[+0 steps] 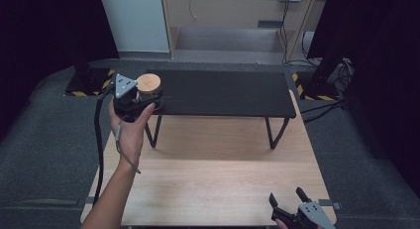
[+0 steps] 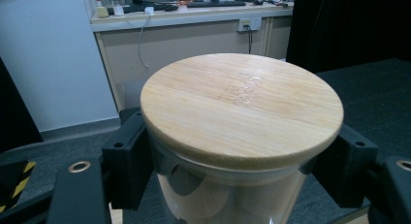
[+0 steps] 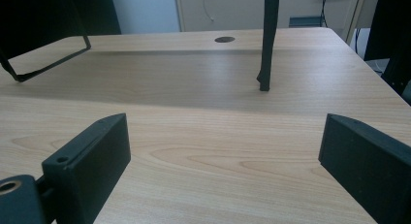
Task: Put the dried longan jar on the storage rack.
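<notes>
The left gripper (image 1: 143, 97) squeezes a glass jar with a round bamboo lid (image 2: 241, 105), one black jaw on each side of the glass just under the lid. That grip likely keeps the jar straight up so it will not tip. The jar sits at about ten o'clock in the high view, at the left end of the black shelf (image 1: 223, 92), and I cannot tell if it rests on it yet. The left hand (image 1: 130, 127) reaches forward with the arm stretched out. The right gripper (image 3: 223, 151) waits low at five o'clock over the wooden table (image 1: 223, 174), jaws wide apart with nothing in them.
</notes>
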Action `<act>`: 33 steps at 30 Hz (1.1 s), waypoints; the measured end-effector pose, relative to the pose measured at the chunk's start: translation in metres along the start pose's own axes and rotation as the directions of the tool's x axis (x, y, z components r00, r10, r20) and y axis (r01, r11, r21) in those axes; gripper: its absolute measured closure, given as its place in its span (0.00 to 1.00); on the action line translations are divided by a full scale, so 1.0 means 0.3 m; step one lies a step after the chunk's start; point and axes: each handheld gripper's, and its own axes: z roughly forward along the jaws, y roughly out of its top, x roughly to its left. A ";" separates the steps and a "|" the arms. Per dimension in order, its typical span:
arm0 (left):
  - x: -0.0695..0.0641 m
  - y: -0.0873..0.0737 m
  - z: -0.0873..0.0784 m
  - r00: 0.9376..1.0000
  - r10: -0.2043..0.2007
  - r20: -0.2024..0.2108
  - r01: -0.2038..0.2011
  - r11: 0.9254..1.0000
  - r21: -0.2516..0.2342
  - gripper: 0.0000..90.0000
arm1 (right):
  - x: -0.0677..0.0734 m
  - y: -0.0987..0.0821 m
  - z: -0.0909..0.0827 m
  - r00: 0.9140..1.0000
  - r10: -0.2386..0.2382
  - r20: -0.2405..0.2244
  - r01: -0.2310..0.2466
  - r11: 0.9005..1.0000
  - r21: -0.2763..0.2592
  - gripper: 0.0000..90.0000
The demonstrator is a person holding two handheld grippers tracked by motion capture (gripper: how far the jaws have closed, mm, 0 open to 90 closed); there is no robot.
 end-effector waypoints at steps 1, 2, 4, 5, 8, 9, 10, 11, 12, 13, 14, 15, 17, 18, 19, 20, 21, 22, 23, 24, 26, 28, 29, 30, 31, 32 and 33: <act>0.000 0.000 0.003 1.000 0.001 -0.001 -0.001 1.000 0.000 0.27 | 0.000 0.000 0.000 1.000 0.002 0.001 -0.002 1.000 0.000 0.05; 0.002 -0.001 0.007 1.000 0.001 0.000 -0.001 1.000 -0.002 0.27 | -0.001 -0.001 0.000 1.000 0.002 0.001 -0.002 1.000 0.000 0.05; 0.002 0.000 0.016 1.000 0.005 -0.002 -0.005 1.000 0.002 0.27 | -0.002 -0.001 0.002 1.000 0.003 0.004 -0.003 1.000 0.003 0.05; 0.002 -0.002 0.020 1.000 0.007 -0.005 -0.007 1.000 0.002 0.27 | -0.001 0.000 0.002 1.000 0.004 0.004 -0.004 1.000 0.004 0.05; 0.006 -0.004 0.034 1.000 0.006 -0.007 -0.006 1.000 0.008 0.27 | -0.001 0.001 0.004 1.000 0.003 0.005 -0.003 1.000 0.005 0.05; 0.011 -0.006 0.038 1.000 -0.001 -0.001 0.001 1.000 0.008 0.27 | -0.001 0.001 0.004 1.000 0.004 0.006 -0.004 1.000 0.005 0.05; 0.013 -0.006 0.044 1.000 -0.001 -0.002 0.001 1.000 0.011 0.27 | -0.002 0.002 0.004 1.000 0.005 0.006 -0.005 1.000 0.006 0.05; 0.011 -0.006 0.046 1.000 0.001 -0.007 -0.001 1.000 0.012 0.27 | -0.002 0.002 0.004 1.000 0.004 0.007 -0.004 1.000 0.006 0.05; 0.013 -0.007 0.050 1.000 0.000 -0.009 0.001 1.000 0.011 0.27 | -0.002 0.002 0.004 1.000 0.004 0.007 -0.004 1.000 0.006 0.05; 0.018 -0.007 0.053 1.000 -0.005 -0.007 0.005 1.000 0.013 0.27 | -0.003 0.003 0.004 1.000 0.003 0.007 -0.004 1.000 0.006 0.05; 0.021 -0.009 0.059 1.000 -0.012 -0.008 0.012 1.000 0.010 0.27 | -0.003 0.002 0.003 1.000 0.002 0.008 -0.002 1.000 0.005 0.05; 0.025 -0.010 0.062 1.000 -0.015 -0.007 0.015 1.000 0.011 0.27 | -0.003 0.002 0.003 1.000 0.004 0.008 -0.004 1.000 0.005 0.05; 0.033 -0.010 0.072 1.000 -0.024 -0.007 0.024 1.000 0.014 0.27 | -0.004 0.002 0.002 1.000 0.001 0.009 -0.001 1.000 0.004 0.05; 0.033 -0.011 0.076 1.000 -0.024 -0.010 0.024 1.000 0.015 0.27 | -0.004 0.003 0.001 1.000 0.002 0.010 -0.002 1.000 0.004 0.05; 0.033 -0.012 0.080 1.000 -0.022 -0.013 0.022 1.000 0.017 0.27 | -0.004 0.004 0.000 1.000 0.000 0.012 0.000 1.000 0.003 0.05; 0.032 -0.011 0.084 1.000 -0.016 -0.016 0.016 1.000 0.021 0.27 | -0.004 0.004 -0.001 1.000 0.002 0.012 -0.002 1.000 0.003 0.05; 0.031 -0.012 0.086 1.000 -0.014 -0.018 0.014 1.000 0.021 0.27 | -0.004 0.004 -0.002 1.000 0.003 0.014 -0.003 1.000 0.003 0.05; 0.029 -0.014 0.090 1.000 -0.014 -0.022 0.014 1.000 0.020 0.27 | -0.005 0.005 -0.002 1.000 0.003 0.014 -0.003 1.000 0.003 0.05; 0.030 -0.016 0.095 1.000 -0.016 -0.020 0.016 1.000 0.021 0.27 | -0.005 0.005 -0.003 1.000 0.002 0.016 -0.002 1.000 0.003 0.05; 0.032 -0.017 0.099 1.000 -0.017 -0.016 0.018 1.000 0.022 0.27 | -0.005 0.005 -0.003 1.000 0.003 0.016 -0.003 1.000 0.003 0.05; 0.027 -0.020 0.107 1.000 -0.008 -0.020 0.008 1.000 0.023 0.27 | -0.006 0.006 -0.005 1.000 0.002 0.017 -0.002 1.000 0.003 0.05; 0.027 -0.021 0.113 1.000 -0.012 -0.017 0.012 1.000 0.025 0.27 | -0.007 0.006 -0.006 1.000 0.002 0.019 -0.002 1.000 0.002 0.05; 0.027 -0.023 0.116 1.000 -0.013 -0.016 0.014 1.000 0.025 0.27 | -0.007 0.007 -0.006 1.000 0.001 0.021 -0.001 1.000 0.003 0.05; 0.027 -0.024 0.119 1.000 -0.014 -0.017 0.014 1.000 0.024 0.27 | -0.008 0.007 -0.007 1.000 0.001 0.022 -0.001 1.000 0.002 0.05; 0.028 -0.024 0.122 1.000 -0.016 -0.015 0.016 1.000 0.025 0.27 | -0.008 0.008 -0.007 1.000 0.001 0.022 -0.001 1.000 0.002 0.05; 0.030 -0.026 0.124 1.000 -0.018 -0.015 0.018 1.000 0.024 0.27 | -0.009 0.009 -0.007 1.000 0.000 0.022 0.000 1.000 0.002 0.05; 0.030 -0.027 0.126 1.000 -0.018 -0.017 0.019 1.000 0.022 0.27 | -0.009 0.009 -0.008 1.000 0.000 0.023 0.000 1.000 0.002 0.05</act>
